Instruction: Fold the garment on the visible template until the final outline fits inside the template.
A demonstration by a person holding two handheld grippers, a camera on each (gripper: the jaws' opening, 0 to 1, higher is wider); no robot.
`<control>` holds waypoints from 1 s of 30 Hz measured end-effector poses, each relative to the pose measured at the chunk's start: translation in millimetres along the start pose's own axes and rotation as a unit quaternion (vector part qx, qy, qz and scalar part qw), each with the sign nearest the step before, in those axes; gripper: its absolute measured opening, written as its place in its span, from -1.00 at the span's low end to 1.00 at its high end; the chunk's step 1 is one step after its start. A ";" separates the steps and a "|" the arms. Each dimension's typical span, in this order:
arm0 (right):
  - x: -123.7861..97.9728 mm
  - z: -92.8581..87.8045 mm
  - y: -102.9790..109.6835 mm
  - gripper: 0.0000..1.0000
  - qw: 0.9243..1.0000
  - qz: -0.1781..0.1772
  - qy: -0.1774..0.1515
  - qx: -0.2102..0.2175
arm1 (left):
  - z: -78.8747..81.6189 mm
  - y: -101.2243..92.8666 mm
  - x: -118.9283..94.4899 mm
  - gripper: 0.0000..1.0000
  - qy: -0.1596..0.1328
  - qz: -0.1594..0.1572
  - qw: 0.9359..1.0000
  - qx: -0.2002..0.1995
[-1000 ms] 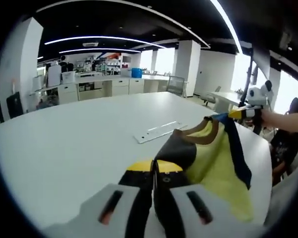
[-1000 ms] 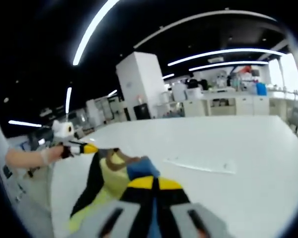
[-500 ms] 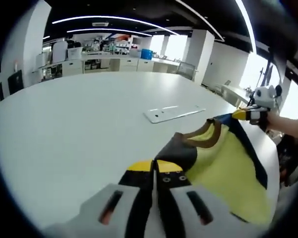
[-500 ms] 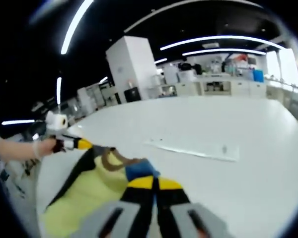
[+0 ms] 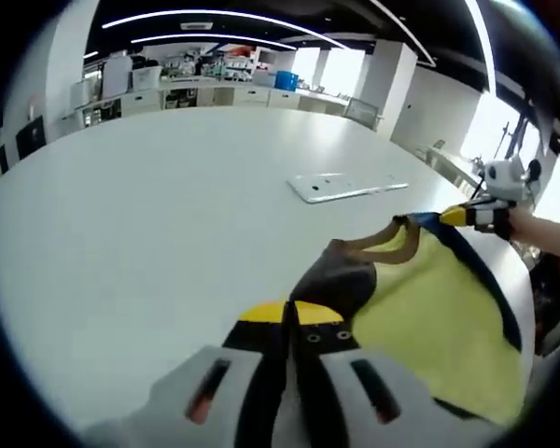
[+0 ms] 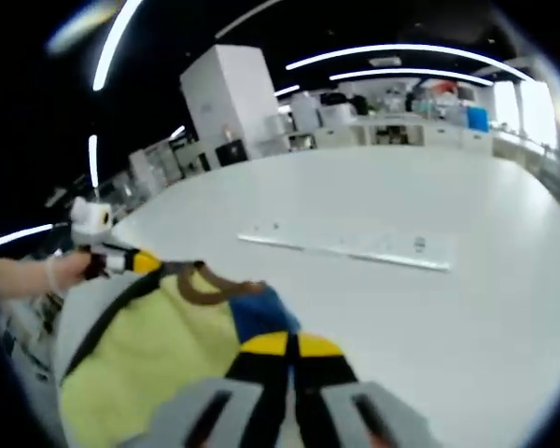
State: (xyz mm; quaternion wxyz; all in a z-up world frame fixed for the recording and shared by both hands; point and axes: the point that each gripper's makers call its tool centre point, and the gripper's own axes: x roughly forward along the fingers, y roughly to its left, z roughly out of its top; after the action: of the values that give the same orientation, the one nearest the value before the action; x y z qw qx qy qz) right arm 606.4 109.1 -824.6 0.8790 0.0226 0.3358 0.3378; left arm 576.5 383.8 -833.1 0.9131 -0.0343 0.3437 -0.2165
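The garment [image 5: 429, 317] is yellow with a brown collar, one dark shoulder and one blue shoulder, and it hangs stretched between the two grippers above a white table [image 5: 140, 205]. My left gripper [image 5: 290, 315] is shut on the dark shoulder. My right gripper [image 6: 286, 344] is shut on the blue shoulder [image 6: 258, 313] of the garment [image 6: 149, 355]. The right gripper [image 5: 462, 216] comes in from the right of the left gripper view, and the left gripper [image 6: 135, 262] from the left of the right gripper view. A flat clear template [image 5: 347, 186] [image 6: 350, 246] lies on the table beyond.
A person's hand [image 6: 51, 273] and forearm [image 5: 551, 233] hold the grippers. White counters [image 5: 215, 93] and a pillar [image 6: 226, 103] stand behind the table [image 6: 467, 317]. The table's near edge runs under the garment.
Both cameras have tilted down and moved forward over the table. The garment has spread wider and lower between the grippers. Both grippers keep their hold.
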 end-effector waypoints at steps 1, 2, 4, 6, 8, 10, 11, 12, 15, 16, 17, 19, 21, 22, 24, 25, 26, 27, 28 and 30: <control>1.1 -1.8 -1.0 -1.00 1.000 -0.001 0.003 -0.002 | -0.7 -1.5 -1.1 -1.00 0.001 0.001 1.000 -0.001; 1.5 -2.4 -2.0 -1.00 1.000 -0.003 0.004 -0.001 | -1.8 -2.0 -1.1 -1.00 0.003 0.001 1.000 -0.002; 0.0 -1.3 1.1 -1.00 1.000 -0.002 0.004 0.004 | -3.2 -3.1 -1.2 -1.00 0.004 0.002 1.000 -0.003; 0.0 -2.1 2.5 -1.00 1.000 -0.001 0.007 0.004 | -3.8 -5.3 -2.1 -1.00 0.004 0.002 1.000 -0.005; 0.5 -3.9 2.8 -1.00 1.000 -0.002 0.013 -0.001 | -3.3 -7.1 -2.0 -1.00 0.002 0.002 1.000 -0.009; 0.4 -2.9 2.6 -1.00 1.000 0.004 0.010 0.012 | -2.8 -6.9 -1.3 -1.00 0.002 0.002 1.000 -0.007; 0.0 -1.6 4.5 -1.00 1.000 0.005 0.008 0.011 | -3.3 -6.3 -1.5 -1.00 0.004 0.006 1.000 0.001; -0.7 -0.5 6.4 -1.00 1.000 0.006 0.006 0.007 | -2.7 -7.4 -1.4 -1.00 0.003 0.003 1.000 0.003; -2.2 0.9 8.4 -1.00 1.000 0.010 0.005 -0.007 | 2.6 -7.1 -1.9 -1.00 -0.005 -0.002 1.000 0.008; -4.1 2.5 9.6 -1.00 1.000 0.008 0.003 -0.009 | 4.5 -8.7 -2.9 -1.00 -0.009 -0.005 1.000 0.005; -4.4 3.7 9.3 -0.93 1.000 0.010 0.003 -0.011 | 5.0 -11.8 -4.7 -1.00 -0.010 -0.006 1.000 0.002; -6.0 6.2 9.6 -0.79 1.000 0.013 -0.002 -0.009 | 9.4 -7.9 -3.8 -0.94 -0.015 -0.008 1.000 0.003; -8.7 6.5 9.8 -0.66 1.000 0.015 -0.004 -0.010 | 9.8 -14.2 -5.4 -0.79 -0.017 -0.016 1.000 0.001; -8.9 6.8 8.5 -0.58 1.000 0.018 -0.005 -0.014 | 8.7 -14.2 -3.8 -0.70 -0.017 -0.015 1.000 0.005; -10.3 6.8 8.9 -0.37 1.000 0.020 -0.007 -0.016 | 9.2 -15.0 -4.2 -0.44 -0.020 -0.013 1.000 0.014; -12.5 6.8 11.2 -0.27 1.000 0.022 -0.009 -0.021 | 11.3 -18.3 -5.6 -0.32 -0.026 -0.017 0.999 0.027; -13.9 6.9 12.7 -0.18 0.999 0.023 -0.011 -0.024 | 12.8 -16.8 -5.0 -0.14 -0.029 -0.015 0.999 0.037; -13.5 7.3 12.5 -0.05 0.999 0.024 -0.011 -0.027 | 12.9 -18.1 -5.2 -0.01 -0.028 -0.018 0.999 0.041; -13.3 7.7 12.6 0.04 0.999 0.026 -0.011 -0.028 | 13.9 -17.3 -5.5 0.10 -0.028 -0.021 0.999 0.040; -19.2 7.5 16.8 0.22 0.999 0.029 -0.015 -0.033 | 16.2 -16.3 -7.0 0.28 -0.030 -0.025 0.998 0.040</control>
State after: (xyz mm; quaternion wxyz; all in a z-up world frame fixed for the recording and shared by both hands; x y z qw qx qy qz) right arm 590.7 111.7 -803.2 0.8739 0.0083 0.3105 0.3740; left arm 576.2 370.6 -813.0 0.9180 -0.0131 0.3065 -0.2513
